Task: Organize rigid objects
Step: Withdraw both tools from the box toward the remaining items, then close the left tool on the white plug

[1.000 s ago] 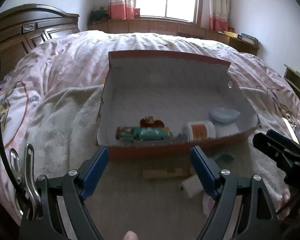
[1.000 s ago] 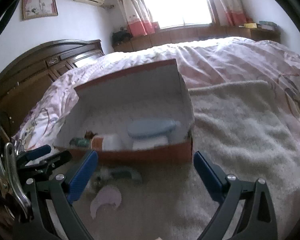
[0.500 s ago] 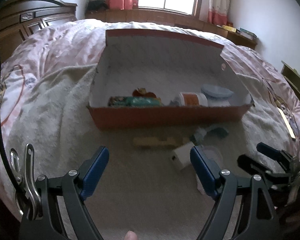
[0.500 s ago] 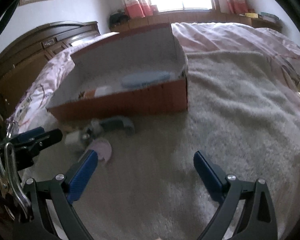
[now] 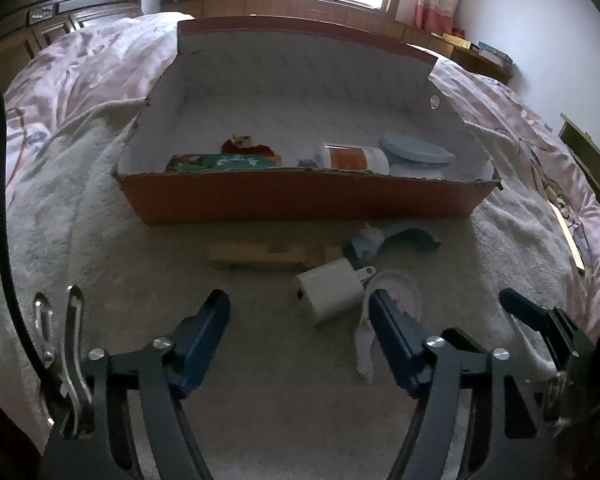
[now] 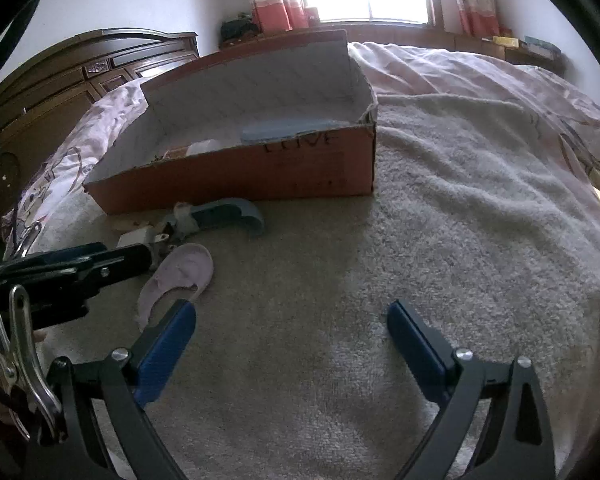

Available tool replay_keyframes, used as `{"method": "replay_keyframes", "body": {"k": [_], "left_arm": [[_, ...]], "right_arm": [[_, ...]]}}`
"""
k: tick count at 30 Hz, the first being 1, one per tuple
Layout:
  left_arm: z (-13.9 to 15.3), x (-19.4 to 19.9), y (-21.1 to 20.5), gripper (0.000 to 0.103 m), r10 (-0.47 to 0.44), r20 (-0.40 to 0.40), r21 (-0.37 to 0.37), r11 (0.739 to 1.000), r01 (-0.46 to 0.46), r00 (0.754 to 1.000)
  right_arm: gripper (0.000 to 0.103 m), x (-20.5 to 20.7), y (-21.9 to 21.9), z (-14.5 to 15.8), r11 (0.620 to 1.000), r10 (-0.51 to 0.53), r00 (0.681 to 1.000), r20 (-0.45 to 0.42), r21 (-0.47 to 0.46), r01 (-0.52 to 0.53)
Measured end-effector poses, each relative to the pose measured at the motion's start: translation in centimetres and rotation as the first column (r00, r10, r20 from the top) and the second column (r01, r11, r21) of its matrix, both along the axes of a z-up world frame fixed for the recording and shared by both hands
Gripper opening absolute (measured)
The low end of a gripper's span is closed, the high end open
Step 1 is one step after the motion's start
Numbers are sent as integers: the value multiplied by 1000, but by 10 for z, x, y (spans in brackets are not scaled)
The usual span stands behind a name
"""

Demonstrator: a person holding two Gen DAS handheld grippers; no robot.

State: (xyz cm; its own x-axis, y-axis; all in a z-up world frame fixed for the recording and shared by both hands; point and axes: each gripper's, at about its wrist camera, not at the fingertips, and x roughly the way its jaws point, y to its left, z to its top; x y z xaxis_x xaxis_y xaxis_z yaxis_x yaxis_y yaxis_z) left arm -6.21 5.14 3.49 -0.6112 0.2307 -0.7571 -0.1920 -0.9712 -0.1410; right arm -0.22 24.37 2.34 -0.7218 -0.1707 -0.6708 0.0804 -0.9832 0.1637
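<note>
An orange cardboard box (image 5: 300, 200) lies open on the bed, holding a green packet (image 5: 220, 161), an orange-labelled white bottle (image 5: 352, 158) and a blue-lidded tub (image 5: 416, 154). In front of it lie a wooden block (image 5: 260, 256), a blue-grey curved tool (image 5: 400, 238), a white charger plug (image 5: 328, 292) and a pale lilac lid (image 5: 396, 284). My left gripper (image 5: 296, 300) hangs just short of the charger, its jaws closing with nothing pressed between them. My right gripper (image 6: 290, 312) stands open over bare blanket, to the right of the lilac lid (image 6: 184, 268).
A beige fleece blanket (image 6: 440, 200) covers the bed where the things lie, over a pink quilt (image 5: 80, 64). A dark wooden headboard (image 6: 80, 72) stands at the left. The window sill (image 5: 320, 4) runs behind the box.
Both grippers have sunk toward the blanket and tipped downward, nearing the loose things before the box. The left jaws have narrowed. The right gripper stays wide.
</note>
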Motion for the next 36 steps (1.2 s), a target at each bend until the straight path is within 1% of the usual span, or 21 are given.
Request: {"method": "replay_keyframes", "body": {"k": [2,5,6,8,10,16,20,26,30,33,36], "left_arm": [[-1,-2,4,61,-9,-1,-5,1000,9,1000],[-2,-4,11,52,-16,-9,-17,1000,16,1000],[-2,-5,13,51,-18,-12,-21,1000,18,1000],[-3,-5,15,43,-23,-20,-27,999,22,1000],[-3,-5,16,39,-31,-25,-29,999,30,999],[-2,1,19,39,-52,-49,-63,997,49,997],[1,6,11,39,-42,-58,-72,997,37,997],[3,16,-20,39,29,-61,-58,998,-33,998],[-1,21,-38,39,77,-65,-58,995,-81,995],[-7,24,-50,39,115,-58,-50,992,-118,992],[-13,26,-58,38,139,-53,-32,990,-140,989]], "right_arm": [[99,0,0,-1,1000,1,1000,-4,0,-1],[99,0,-1,-1,1000,1,1000,-6,7,-1],[99,1,-1,-2,1000,1,1000,-6,9,-1],[99,1,-1,-2,1000,2,1000,-7,10,-2],[99,1,-1,-2,1000,3,1000,-9,9,-3],[99,1,-1,-2,1000,3,1000,-9,11,-3],[99,1,-1,-2,1000,4,1000,-7,17,-3],[100,1,-2,-2,1000,5,1000,-7,17,-4],[100,1,-6,0,1000,8,1000,5,27,-8],[100,-2,-13,4,999,37,999,11,-14,-37],[100,-6,-25,8,997,70,997,16,-32,-70]]}}
